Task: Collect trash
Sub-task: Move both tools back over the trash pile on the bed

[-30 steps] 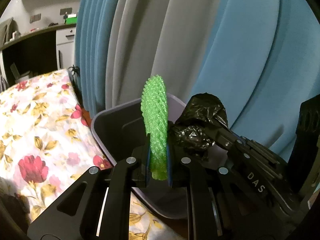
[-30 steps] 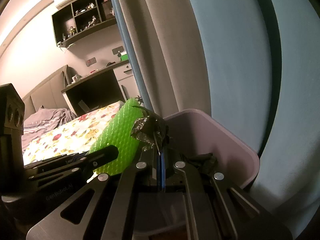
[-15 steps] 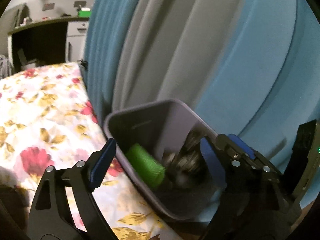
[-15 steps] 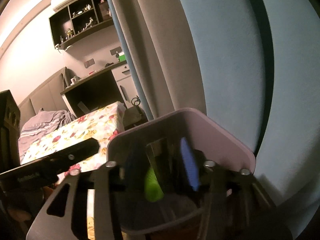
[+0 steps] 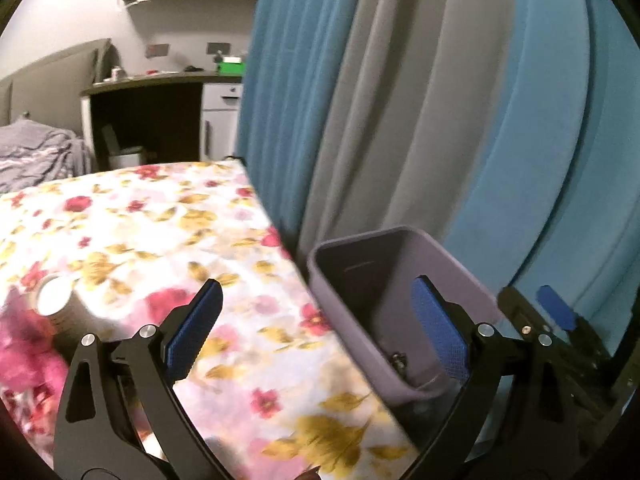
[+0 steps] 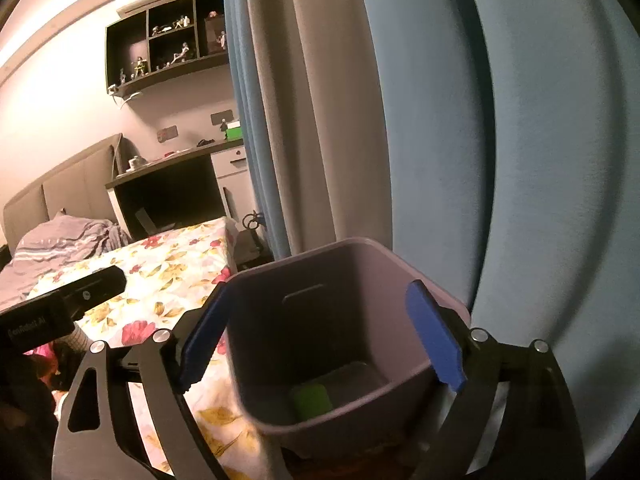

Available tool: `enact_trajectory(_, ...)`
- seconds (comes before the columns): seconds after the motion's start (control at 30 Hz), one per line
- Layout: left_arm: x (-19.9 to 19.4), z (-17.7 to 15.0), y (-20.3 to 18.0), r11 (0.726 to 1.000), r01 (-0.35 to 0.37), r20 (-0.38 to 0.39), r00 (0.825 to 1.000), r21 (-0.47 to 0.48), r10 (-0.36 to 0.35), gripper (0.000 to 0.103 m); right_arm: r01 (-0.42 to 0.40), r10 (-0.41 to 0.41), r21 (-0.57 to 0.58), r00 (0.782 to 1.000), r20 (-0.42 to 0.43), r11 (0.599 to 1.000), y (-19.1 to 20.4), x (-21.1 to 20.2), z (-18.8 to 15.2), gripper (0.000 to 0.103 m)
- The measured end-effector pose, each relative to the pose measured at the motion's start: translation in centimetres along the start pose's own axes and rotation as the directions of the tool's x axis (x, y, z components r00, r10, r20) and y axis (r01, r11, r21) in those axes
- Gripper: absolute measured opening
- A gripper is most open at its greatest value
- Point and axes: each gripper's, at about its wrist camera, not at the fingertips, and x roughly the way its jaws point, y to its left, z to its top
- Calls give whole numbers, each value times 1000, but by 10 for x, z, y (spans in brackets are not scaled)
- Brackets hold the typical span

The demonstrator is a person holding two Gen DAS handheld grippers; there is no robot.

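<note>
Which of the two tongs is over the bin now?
The right tongs: its open blue pads frame the purple bin holding the green piece. The left tongs, also open, sits mostly over the floral tablecloth.

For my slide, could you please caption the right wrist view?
Open right gripper above the bin, green foam lying at its bottom.

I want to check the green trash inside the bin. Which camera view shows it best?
The right wrist view: it looks down into the purple bin, and the green foam piece lies on its floor. In the left wrist view, the bin's wall hides the green piece.
</note>
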Motion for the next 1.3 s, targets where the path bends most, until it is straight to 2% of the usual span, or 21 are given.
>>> enact_trajectory(0.2,-47,-20,19,999,-43,31,999,-3,43,94,-2,3,-16,998,57,1000,22,-29,-8,88)
enact_trajectory(0.4,-93,-42,52,992,-123,88,988,-10,123,94,-119,120,-36,992,37,992,54,-50,-22,89)
enact_trajectory(0.5,-116,-57,75,984,-180,103,978,-11,181,94,-178,178,-80,984,0,981,81,-57,-37,89)
enact_trajectory(0.67,-149,-89,118,962,-270,119,955,-25,271,94,-224,220,-151,974,-46,963,125,-68,-67,89)
enact_trajectory(0.83,-171,-122,168,928,-369,84,924,-51,372,94,-266,255,-152,963,-84,952,153,-73,-90,89)
enact_trajectory(1.0,-190,-146,208,903,-415,43,906,-107,422,94,-297,283,-142,952,-115,944,174,-73,-106,89)
enact_trajectory(1.1,-193,-152,222,896,-422,28,903,-136,430,93,-317,299,-154,946,-130,936,189,-73,-112,89)
enact_trajectory(1.23,-182,-152,229,910,-383,6,921,-161,389,90,-324,303,-169,943,-138,931,200,-73,-116,89)
enact_trajectory(1.3,-171,-151,230,913,-372,-14,927,-169,375,85,-330,308,-170,940,-146,929,202,-73,-117,89)
